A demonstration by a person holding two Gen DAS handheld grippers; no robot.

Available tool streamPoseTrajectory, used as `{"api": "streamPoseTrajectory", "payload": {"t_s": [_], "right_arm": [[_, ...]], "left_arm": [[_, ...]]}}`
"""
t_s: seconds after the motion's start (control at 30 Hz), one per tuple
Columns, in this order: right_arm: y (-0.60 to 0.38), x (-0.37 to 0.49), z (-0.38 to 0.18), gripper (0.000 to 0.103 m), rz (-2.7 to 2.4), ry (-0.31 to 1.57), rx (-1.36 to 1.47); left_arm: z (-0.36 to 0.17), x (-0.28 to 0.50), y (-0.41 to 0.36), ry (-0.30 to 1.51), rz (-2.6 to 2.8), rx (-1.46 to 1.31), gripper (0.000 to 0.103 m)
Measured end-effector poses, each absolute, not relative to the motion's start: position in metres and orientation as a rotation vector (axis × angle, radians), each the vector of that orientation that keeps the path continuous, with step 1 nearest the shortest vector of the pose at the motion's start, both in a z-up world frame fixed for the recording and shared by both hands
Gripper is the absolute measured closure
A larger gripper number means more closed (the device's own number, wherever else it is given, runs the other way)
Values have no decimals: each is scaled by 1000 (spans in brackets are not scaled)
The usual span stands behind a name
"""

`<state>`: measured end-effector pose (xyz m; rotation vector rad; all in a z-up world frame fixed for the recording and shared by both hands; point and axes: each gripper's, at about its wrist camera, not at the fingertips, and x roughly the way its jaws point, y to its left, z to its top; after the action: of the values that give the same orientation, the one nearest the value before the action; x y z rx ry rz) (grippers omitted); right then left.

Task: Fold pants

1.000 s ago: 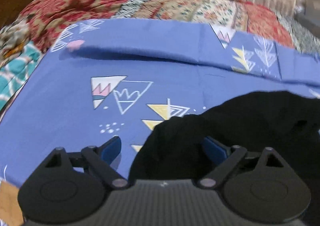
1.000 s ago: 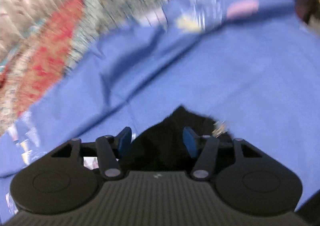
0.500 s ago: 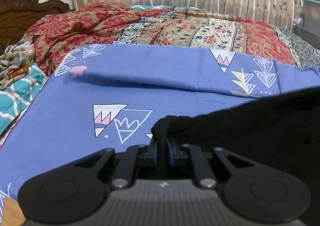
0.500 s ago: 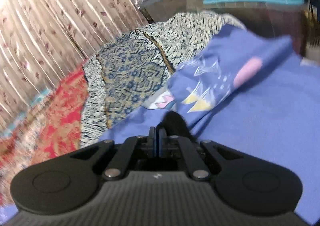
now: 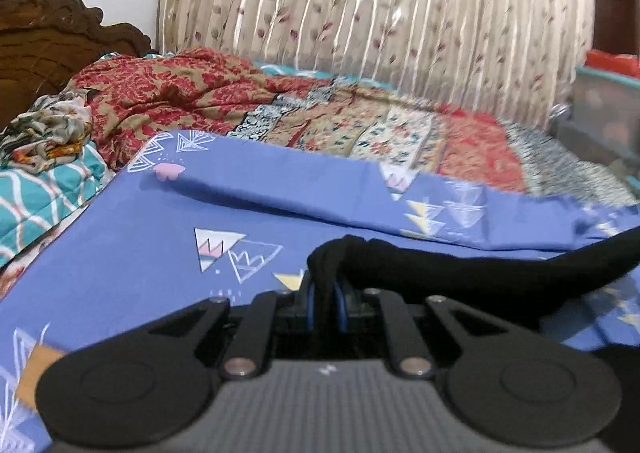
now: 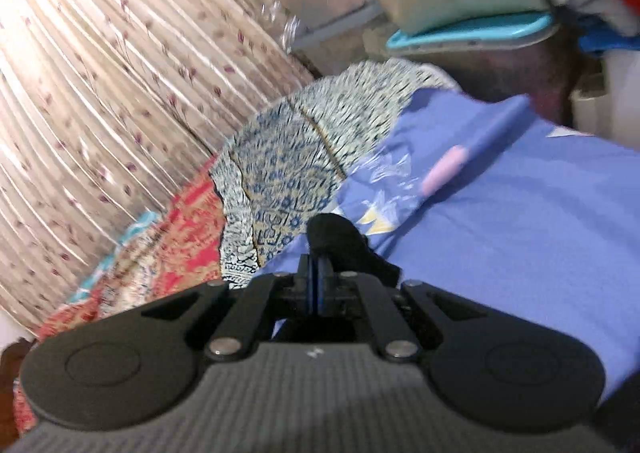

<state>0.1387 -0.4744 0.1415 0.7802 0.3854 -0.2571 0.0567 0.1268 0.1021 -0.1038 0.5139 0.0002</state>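
The black pants [image 5: 460, 273] hang lifted above the blue patterned bedsheet [image 5: 120, 261]. My left gripper [image 5: 325, 295] is shut on a bunched edge of the fabric, and a taut black band runs from it to the right edge of the left wrist view. In the right wrist view my right gripper [image 6: 317, 285] is shut on another corner of the pants [image 6: 340, 241], a small black fold poking up between its blue pads. The rest of the garment is out of view below both grippers.
Red and beige patterned quilts [image 5: 280, 109] are piled along the far side of the bed before a pleated curtain [image 5: 380, 21]. A carved wooden headboard [image 5: 48, 45] and teal cloth [image 5: 36, 205] lie left. Plastic storage bins [image 6: 460, 13] stand beyond the bed's right side.
Both grippers closed on the pants' edge and rose with it. The black fabric went from lying in a heap on the sheet to hanging stretched between them.
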Motion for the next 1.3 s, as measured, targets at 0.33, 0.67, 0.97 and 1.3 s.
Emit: {"api": "streamPoseTrajectory", "payload": {"t_s": [0.33,0.67,0.97,1.3], "right_arm": [[-557,-89,49,93,-502,490,915],[-550,-123,37,69,-606,424,883],[-386,-13,45,68,-28,691,546],[-330,13,-16,70,-2,851,522]], "left_arm": [[49,-77,98,728,-171,-93,87],[62,-114,139,731,-121,-211,36],[61,-38,201,692,17,-419,20],[9,58,122,890,-212,-291,58]]}}
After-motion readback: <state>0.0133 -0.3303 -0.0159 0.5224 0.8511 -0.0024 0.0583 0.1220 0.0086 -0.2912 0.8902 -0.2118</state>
